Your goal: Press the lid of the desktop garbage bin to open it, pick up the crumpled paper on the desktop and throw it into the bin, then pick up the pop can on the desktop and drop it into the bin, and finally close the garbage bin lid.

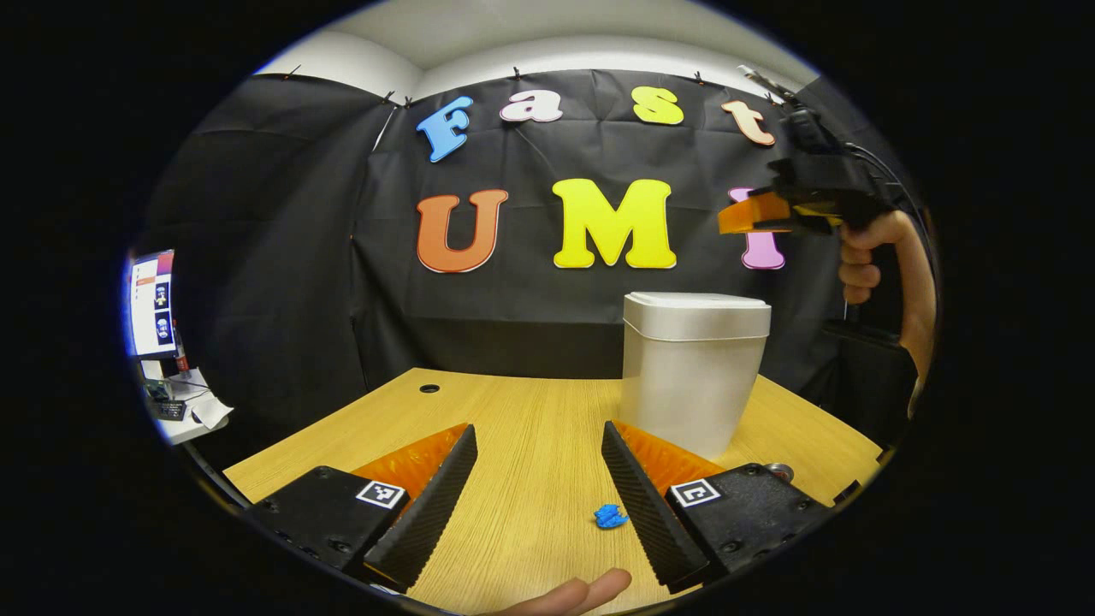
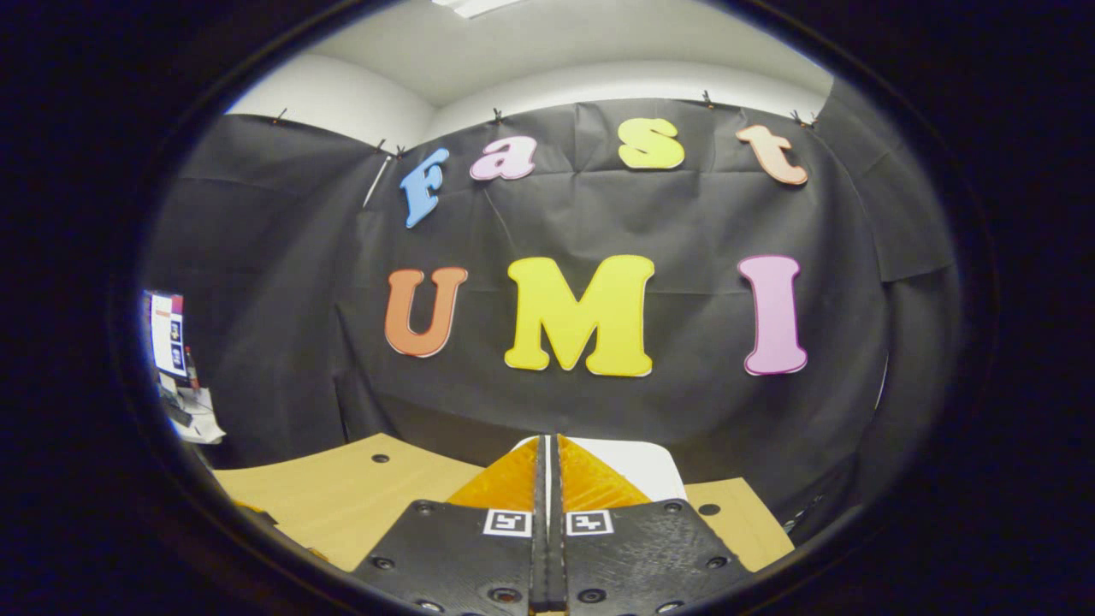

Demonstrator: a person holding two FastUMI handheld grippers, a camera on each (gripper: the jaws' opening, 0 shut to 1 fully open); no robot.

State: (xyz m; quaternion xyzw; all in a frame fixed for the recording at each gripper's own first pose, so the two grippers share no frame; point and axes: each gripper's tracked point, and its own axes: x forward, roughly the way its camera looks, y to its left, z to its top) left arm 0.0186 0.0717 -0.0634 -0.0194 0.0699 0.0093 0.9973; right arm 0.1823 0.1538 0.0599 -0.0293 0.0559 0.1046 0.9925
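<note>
Left gripper view takes in the wooden desktop [image 1: 513, 411] first, and on it the garbage bin [image 1: 691, 376], a pale, smooth-walled tub standing upright toward the far right with its lid [image 1: 695, 301] shut flat. The bin looks like light, stiff plastic, so a press on the lid should come straight down near the middle, or the tub may slide or tip on the slick wood. Above and right of it a hand [image 1: 864, 257] holds the right gripper [image 1: 736, 218], well clear of the lid; in the right gripper view that gripper [image 2: 547, 466] has its 2 fingers pressed together on nothing, with the pale lid [image 2: 637, 466] just beyond its tips. The left gripper [image 1: 539, 462] sits low over the desk, fingers spread wide. Smallest is 1 blue crumpled scrap [image 1: 610, 516] lying just beside the right-hand finger: probably soft and nearly weightless, best pinched across its middle. A fingertip [image 1: 582, 592] shows at the bottom edge.
</note>
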